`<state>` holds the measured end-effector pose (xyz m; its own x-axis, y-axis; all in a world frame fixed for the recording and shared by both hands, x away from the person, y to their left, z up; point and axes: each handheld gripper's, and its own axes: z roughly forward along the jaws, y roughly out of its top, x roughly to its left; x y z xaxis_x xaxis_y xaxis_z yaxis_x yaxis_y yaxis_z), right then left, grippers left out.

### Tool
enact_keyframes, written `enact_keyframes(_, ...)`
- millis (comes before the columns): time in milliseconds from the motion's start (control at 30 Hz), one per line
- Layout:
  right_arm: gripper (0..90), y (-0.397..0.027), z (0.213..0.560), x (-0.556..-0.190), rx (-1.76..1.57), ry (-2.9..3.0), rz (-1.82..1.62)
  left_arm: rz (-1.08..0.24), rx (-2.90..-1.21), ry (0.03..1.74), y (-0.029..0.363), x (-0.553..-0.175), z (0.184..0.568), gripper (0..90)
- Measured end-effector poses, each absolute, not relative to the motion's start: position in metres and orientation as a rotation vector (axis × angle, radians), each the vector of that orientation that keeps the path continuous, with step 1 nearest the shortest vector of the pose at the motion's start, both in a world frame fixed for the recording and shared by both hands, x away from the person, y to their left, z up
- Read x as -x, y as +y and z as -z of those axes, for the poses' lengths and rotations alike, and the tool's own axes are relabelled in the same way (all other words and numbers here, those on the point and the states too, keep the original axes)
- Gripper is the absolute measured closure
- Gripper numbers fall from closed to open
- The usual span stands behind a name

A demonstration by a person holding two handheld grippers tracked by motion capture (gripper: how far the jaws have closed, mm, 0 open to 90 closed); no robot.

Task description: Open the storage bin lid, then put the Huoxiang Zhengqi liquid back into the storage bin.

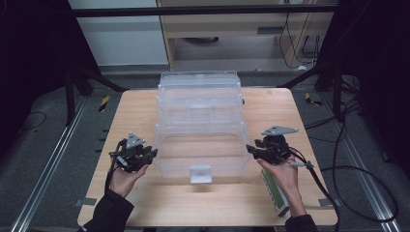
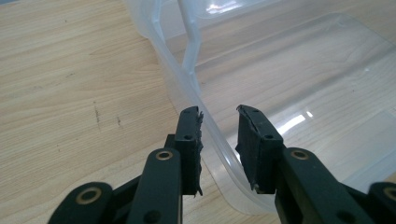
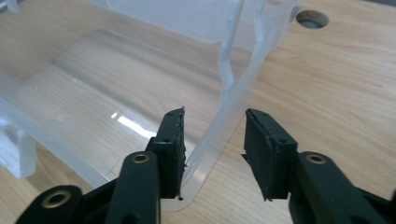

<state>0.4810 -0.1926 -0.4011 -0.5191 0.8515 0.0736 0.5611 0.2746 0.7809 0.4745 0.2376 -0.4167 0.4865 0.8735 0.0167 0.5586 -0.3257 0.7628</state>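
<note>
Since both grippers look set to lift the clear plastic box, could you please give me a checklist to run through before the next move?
1. Left gripper straddles the rim of the clear plastic storage box: ok.
2. Left fingers pressing the rim: not ok, a gap shows.
3. Right gripper straddles the opposite rim: ok.
4. Right fingers clamped: not ok.
5. Box bottom empty: ok.
6. White front latch fastened: cannot tell.

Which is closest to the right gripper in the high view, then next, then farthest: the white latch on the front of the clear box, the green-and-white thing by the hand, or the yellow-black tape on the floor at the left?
From the right gripper:
1. Green-and-white thing, just below it at the table's near right.
2. White latch, at the clear box's front middle.
3. Yellow-black tape, on the floor far left.
</note>
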Motion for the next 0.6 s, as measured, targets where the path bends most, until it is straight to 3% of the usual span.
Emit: enact_keyframes(600,42.6,-0.222,0.353,-0.457,-1.345,2.204,-0.955,-0.579,-2.036,1.176,0.236,-0.475,0.418,66.1)
